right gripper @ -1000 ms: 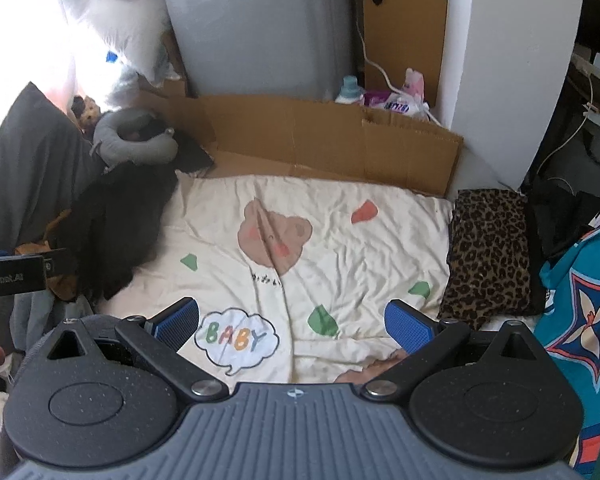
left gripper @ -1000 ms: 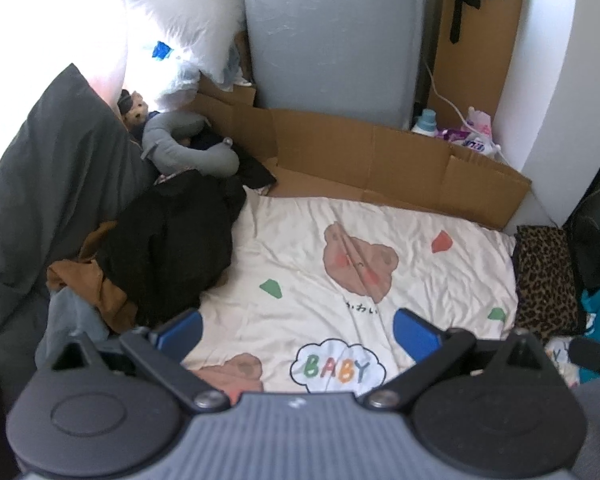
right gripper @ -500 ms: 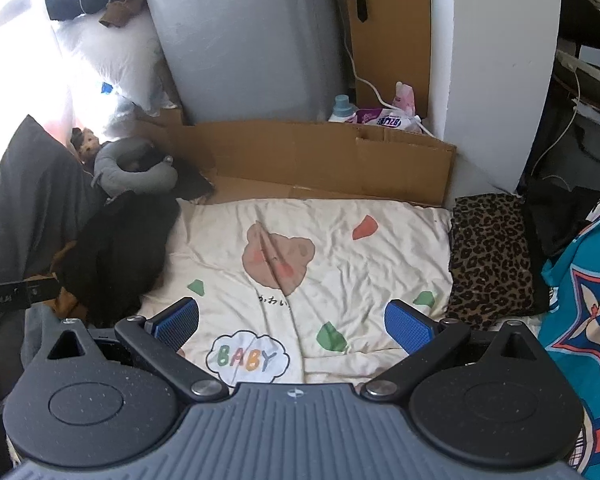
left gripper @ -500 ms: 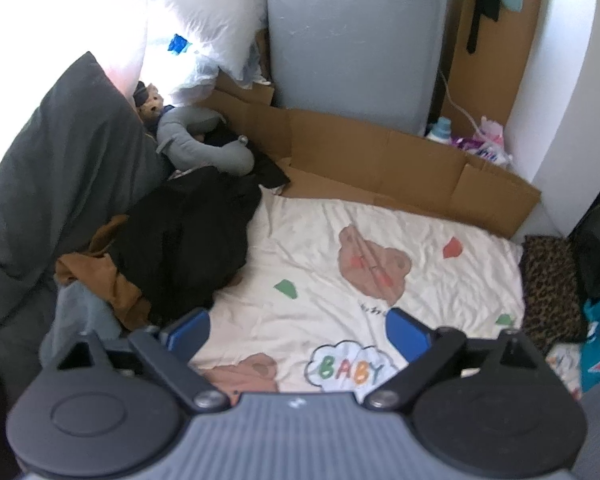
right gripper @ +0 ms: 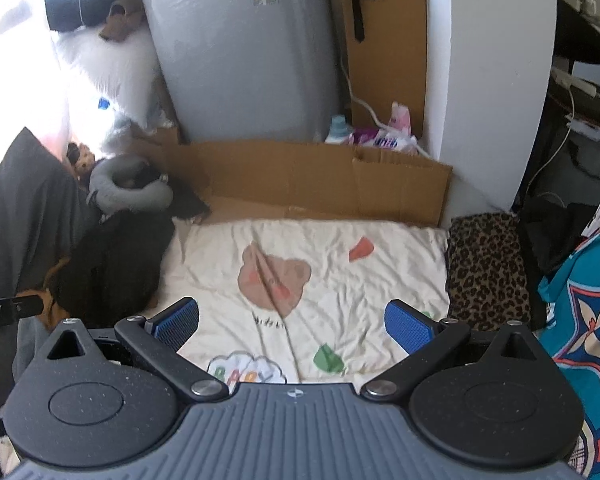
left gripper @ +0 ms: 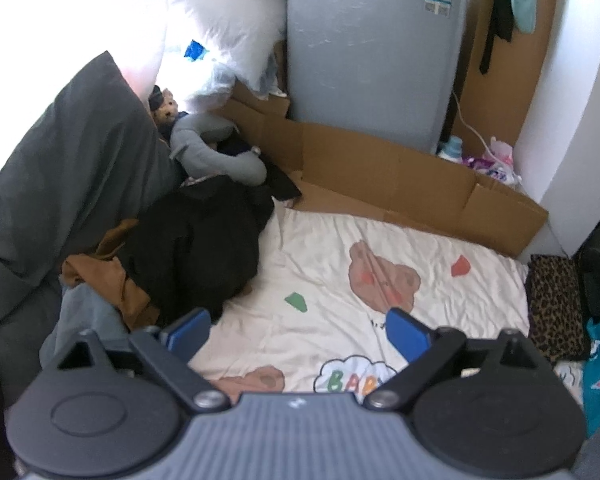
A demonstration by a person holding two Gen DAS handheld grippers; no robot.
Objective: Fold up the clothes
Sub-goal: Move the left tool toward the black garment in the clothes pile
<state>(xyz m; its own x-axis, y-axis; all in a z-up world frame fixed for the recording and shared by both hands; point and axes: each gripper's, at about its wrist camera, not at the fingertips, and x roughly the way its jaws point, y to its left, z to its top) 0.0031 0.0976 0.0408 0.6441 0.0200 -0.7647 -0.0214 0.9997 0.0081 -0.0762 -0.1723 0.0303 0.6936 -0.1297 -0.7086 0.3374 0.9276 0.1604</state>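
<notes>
The clothes to be folded are lying in a heap at the left edge of the bedding: a black garment (left gripper: 204,248) is sitting uppermost, with a brown garment (left gripper: 108,284) bunched against its left side and a grey-blue garment (left gripper: 84,316) lying nearest the viewer. In the right wrist view the same black garment (right gripper: 116,264) is spreading over the left margin of the cream quilt (right gripper: 324,280). The cream quilt (left gripper: 340,300), printed with bears, coloured shapes and a "BABY" cloud, is lying wrinkled and bare of clothing across its middle.

The left gripper (left gripper: 298,330) is hovering over the near edge of the quilt, just beside the heap; its blue-padded jaws are standing wide apart and holding nothing. The right gripper (right gripper: 292,324) is hovering above the quilt's near centre, its jaws likewise spread wide and empty. Neither is touching any fabric.

Beyond the heap, a grey neck pillow (left gripper: 220,156) is resting against a dark grey cushion (left gripper: 68,168), with a small plush toy (left gripper: 166,108) just behind it. A strip of flattened cardboard (left gripper: 400,184) is running along the far edge of the quilt, and a tall grey wrapped panel (left gripper: 372,52) is standing upright behind it, beside a white pillow (left gripper: 228,28). To the right of the quilt, a leopard-print cloth (right gripper: 488,268) is lying folded, touching the quilt's edge, and a teal patterned fabric (right gripper: 580,320) is hanging at the far right.
</notes>
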